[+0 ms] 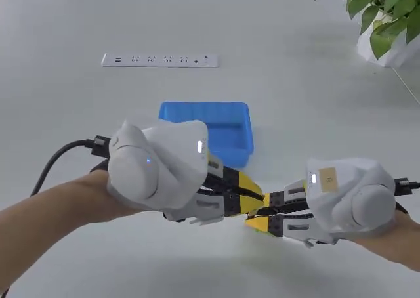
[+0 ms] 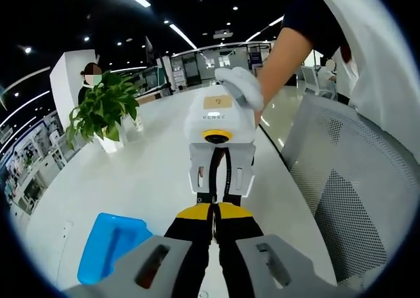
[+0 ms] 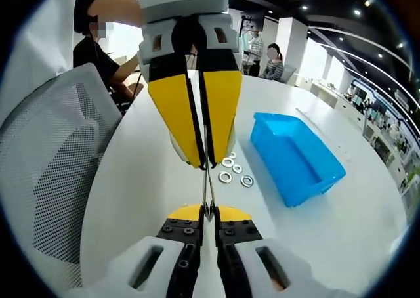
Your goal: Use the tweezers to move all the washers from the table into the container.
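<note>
I see a white desk [image 1: 295,101], a power strip [image 1: 159,60], a plant [image 1: 384,12], a mesh chair [image 2: 341,199] and strip lights [image 2: 184,35] overhead.

Ofc: mesh chair [image 3: 56,160], potted plant [image 2: 102,111]

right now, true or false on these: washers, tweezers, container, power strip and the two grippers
1. The washers are in the container. False: they lie on the table beside it.
2. The left gripper and right gripper meet tip to tip. True.
3. The tweezers run between both grippers' jaws. True.
4. The power strip sits in the container. False: it lies on the table beyond it.
</note>
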Available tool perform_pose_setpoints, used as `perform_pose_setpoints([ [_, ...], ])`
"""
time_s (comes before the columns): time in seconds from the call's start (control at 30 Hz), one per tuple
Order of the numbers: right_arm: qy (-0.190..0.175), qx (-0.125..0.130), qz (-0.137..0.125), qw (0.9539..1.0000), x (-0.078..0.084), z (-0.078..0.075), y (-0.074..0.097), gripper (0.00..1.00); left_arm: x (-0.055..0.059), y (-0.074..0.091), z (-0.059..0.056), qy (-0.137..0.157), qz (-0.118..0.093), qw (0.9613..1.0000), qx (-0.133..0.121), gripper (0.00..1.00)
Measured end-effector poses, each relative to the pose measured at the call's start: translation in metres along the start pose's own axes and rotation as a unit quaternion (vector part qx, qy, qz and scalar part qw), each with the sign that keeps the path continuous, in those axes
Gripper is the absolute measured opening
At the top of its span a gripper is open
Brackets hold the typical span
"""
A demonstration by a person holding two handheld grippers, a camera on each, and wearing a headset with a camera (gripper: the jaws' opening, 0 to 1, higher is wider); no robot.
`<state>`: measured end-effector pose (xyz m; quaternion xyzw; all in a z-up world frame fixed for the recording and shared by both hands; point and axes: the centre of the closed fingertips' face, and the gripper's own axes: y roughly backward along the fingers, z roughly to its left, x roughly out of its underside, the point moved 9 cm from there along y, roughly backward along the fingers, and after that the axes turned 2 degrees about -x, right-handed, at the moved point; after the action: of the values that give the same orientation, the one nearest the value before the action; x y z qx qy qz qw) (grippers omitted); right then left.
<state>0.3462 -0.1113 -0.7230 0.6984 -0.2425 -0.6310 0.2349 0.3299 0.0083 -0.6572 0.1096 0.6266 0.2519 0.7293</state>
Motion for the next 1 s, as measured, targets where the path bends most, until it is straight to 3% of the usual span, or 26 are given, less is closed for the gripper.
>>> perform_pose_setpoints([
  [0.23, 0.015, 0.003, 0.007, 0.9999, -0.005, 0.003, -0.003, 0.08, 0.000, 0.005, -0.005, -0.014, 0.007, 0.9998, 0.014, 0.04],
  [0.43, 0.023, 0.027, 0.000, 0.9994, -0.016, 0.008, -0.007, 0.11, 0.000, 0.019, -0.006, -0.015, 0.005, 0.9999, 0.007, 0.04],
  [0.53, 0.001, 0.032, -0.012, 0.9994, -0.020, 0.009, -0.010, 0.14, 0.002, 0.028, -0.007, -0.010, 0.001, 0.9999, -0.004, 0.04],
  [0.6, -0.019, 0.040, -0.020, 0.9988, -0.019, 0.009, -0.011, 0.26, 0.006, 0.040, -0.008, -0.013, 0.000, 0.9997, -0.023, 0.04],
  [0.7, -0.038, 0.056, -0.033, 0.9972, -0.018, 0.008, -0.006, 0.28, 0.013, 0.059, -0.008, 0.009, -0.002, 0.9991, -0.042, 0.04],
  [0.8, -0.059, 0.061, -0.032, 0.9959, -0.012, 0.009, -0.005, 0.32, 0.023, 0.075, -0.004, 0.014, 0.015, 0.9975, -0.067, 0.04],
  [0.9, -0.111, 0.077, -0.049, 0.9896, -0.005, 0.011, -0.003, 0.41, 0.028, 0.083, -0.001, 0.016, 0.016, 0.9960, -0.087, 0.04],
  [1.0, -0.125, 0.086, -0.058, 0.9868, -0.004, 0.014, 0.002, 0.42, 0.032, 0.086, 0.001, 0.016, 0.019, 0.9948, -0.099, 0.04],
])
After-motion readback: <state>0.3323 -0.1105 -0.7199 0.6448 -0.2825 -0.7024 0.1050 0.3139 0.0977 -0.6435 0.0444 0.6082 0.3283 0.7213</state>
